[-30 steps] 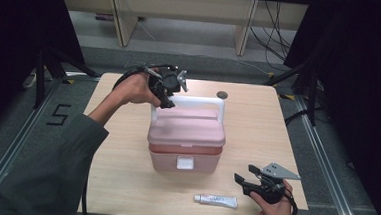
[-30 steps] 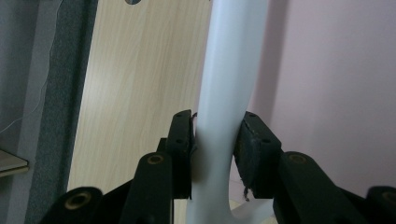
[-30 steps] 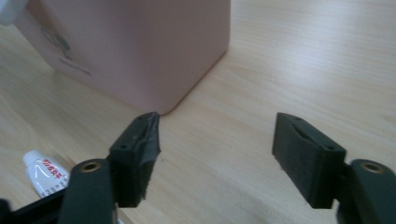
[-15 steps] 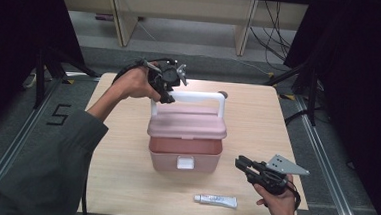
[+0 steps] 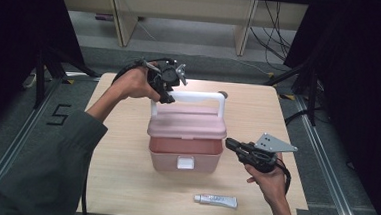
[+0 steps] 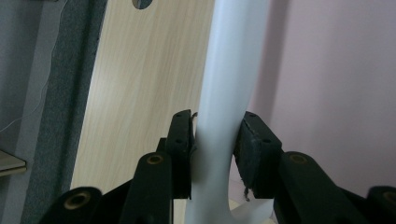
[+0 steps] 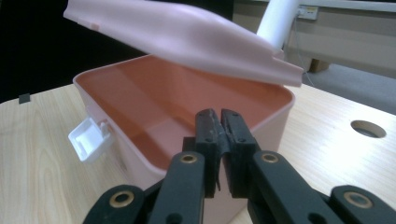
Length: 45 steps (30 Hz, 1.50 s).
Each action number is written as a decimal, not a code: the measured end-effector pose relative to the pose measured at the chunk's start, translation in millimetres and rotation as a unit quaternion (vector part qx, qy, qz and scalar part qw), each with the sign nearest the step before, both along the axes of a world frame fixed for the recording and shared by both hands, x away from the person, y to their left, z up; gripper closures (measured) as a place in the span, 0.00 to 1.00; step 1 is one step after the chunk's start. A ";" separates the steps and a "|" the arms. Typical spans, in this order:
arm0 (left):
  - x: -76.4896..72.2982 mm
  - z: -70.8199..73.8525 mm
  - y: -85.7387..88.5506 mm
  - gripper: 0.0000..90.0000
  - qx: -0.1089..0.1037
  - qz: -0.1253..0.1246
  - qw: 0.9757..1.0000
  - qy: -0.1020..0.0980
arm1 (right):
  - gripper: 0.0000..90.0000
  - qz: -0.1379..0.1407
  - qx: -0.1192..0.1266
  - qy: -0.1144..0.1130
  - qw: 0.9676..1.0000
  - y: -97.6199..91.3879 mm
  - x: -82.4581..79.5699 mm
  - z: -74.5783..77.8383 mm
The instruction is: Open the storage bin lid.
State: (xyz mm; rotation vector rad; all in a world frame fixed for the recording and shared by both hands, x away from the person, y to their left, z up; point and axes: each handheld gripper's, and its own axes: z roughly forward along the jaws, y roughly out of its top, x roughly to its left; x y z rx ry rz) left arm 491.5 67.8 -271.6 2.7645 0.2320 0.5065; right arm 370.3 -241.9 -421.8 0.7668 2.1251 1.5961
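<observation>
- Two jaws of the left gripper [image 6: 212, 154] pinch the white handle [image 6: 229, 79] of the pink box [image 5: 186, 150], lifting its lid [image 7: 177, 32] ajar.
- Right gripper [image 7: 220, 135] has just been closing; its jaws are pressed together, empty, just before the box rim.
- Tube [image 5: 216, 200] lies on the desk [image 5: 121, 148].

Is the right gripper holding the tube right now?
No. The right gripper has its jaws shut on nothing beside the pink box, and the tube lies on the table.
</observation>
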 end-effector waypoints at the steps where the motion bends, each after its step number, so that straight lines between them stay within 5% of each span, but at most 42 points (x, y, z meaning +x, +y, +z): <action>1: 0.1 -0.1 0.4 0.74 -0.002 0.001 1.000 0.000 | 0.96 0.000 -0.005 -0.008 1.000 1.0 2.1 0.4; 4: 0.7 -0.3 0.8 0.74 -0.004 0.003 1.000 0.002 | 0.96 0.000 -0.007 -0.015 1.000 4.9 5.6 0.1; 5: 0.8 -0.2 0.7 0.74 -0.004 0.003 1.000 0.002 | 0.96 0.006 0.002 0.000 1.000 6.6 4.9 -0.4; 10: 0.5 -0.8 1.2 0.74 -0.006 0.004 1.000 0.002 | 0.96 0.013 0.006 0.004 1.000 9.2 7.2 -1.3; 17: 0.4 -1.6 1.3 0.72 -0.008 0.015 1.000 0.000 | 0.97 0.018 0.009 -0.011 1.000 10.2 10.5 0.9; 21: 0.9 -5.4 6.8 0.66 -0.027 0.028 0.999 0.010 | 0.97 0.024 0.006 -0.004 1.000 12.3 10.4 3.2; 25: 1.1 -5.6 17.0 0.53 -0.054 0.067 0.996 0.006 | 0.97 0.026 -0.005 -0.009 1.000 14.5 12.1 1.3; 28: -0.8 -1.2 29.5 0.44 -0.108 0.105 0.989 0.003 | 0.97 0.027 -0.004 -0.010 1.000 14.1 12.7 1.4; 32: -6.9 1.2 48.0 0.37 -0.141 0.142 0.980 -0.006 | 0.97 0.027 -0.006 -0.011 1.000 13.9 12.9 1.8; 36: -18.1 -2.9 65.7 0.34 -0.192 0.184 0.964 -0.009 | 0.97 0.030 -0.002 -0.009 1.000 14.5 13.2 1.8; 42: -37.1 -21.8 88.4 0.30 -0.239 0.206 0.949 0.003 | 0.97 0.026 -0.001 -0.003 1.000 14.8 12.4 2.3; 45: -42.4 -35.4 99.6 0.29 -0.245 0.219 0.944 0.000 | 0.97 0.021 -0.008 -0.001 1.000 14.6 11.6 3.0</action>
